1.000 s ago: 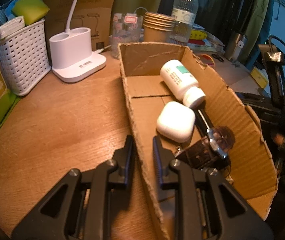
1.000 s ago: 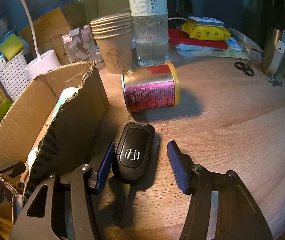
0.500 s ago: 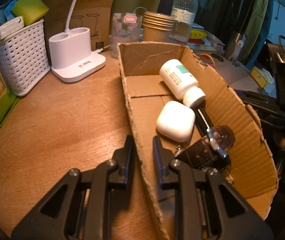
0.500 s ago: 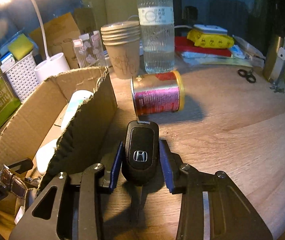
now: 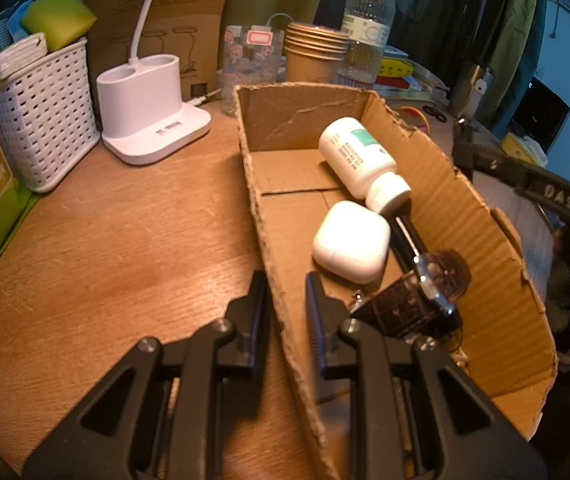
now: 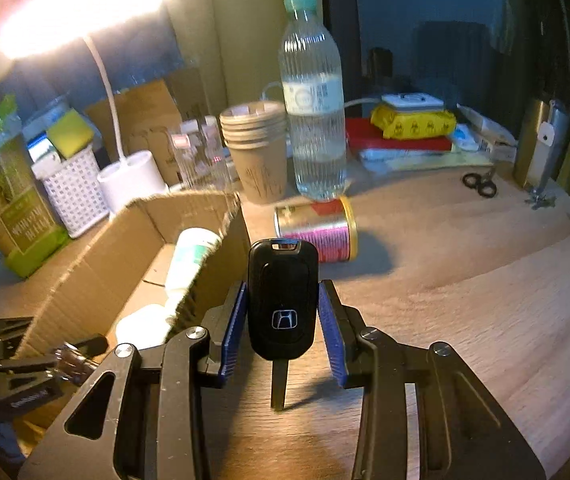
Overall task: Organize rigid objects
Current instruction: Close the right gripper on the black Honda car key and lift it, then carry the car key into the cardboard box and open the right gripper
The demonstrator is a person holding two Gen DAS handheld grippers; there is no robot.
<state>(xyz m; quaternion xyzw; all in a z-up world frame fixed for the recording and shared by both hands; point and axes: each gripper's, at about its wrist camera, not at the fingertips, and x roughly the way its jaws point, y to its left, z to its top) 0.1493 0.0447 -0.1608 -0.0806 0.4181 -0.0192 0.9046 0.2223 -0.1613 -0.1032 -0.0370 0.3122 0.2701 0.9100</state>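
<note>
My right gripper (image 6: 283, 316) is shut on a black Honda car key (image 6: 283, 300) and holds it above the table, just right of the cardboard box (image 6: 97, 264). My left gripper (image 5: 283, 304) is shut on the box's near left wall (image 5: 273, 264). Inside the box lie a white pill bottle (image 5: 359, 160), a white earbud case (image 5: 351, 242), a black pen (image 5: 409, 236) and a brown-strap watch (image 5: 421, 300). A red and gold can (image 6: 317, 230) lies on its side on the table beyond the key.
A water bottle (image 6: 315, 100), stacked paper cups (image 6: 257, 148) and clear glasses (image 6: 201, 156) stand behind the box. A white lamp base (image 5: 149, 108) and white basket (image 5: 41, 108) stand at left. Scissors (image 6: 479, 184) and a metal flask (image 6: 539, 148) sit far right.
My right gripper closed on the car key and lifted it off the table, moving up and toward the box. My left gripper stayed clamped on the box wall.
</note>
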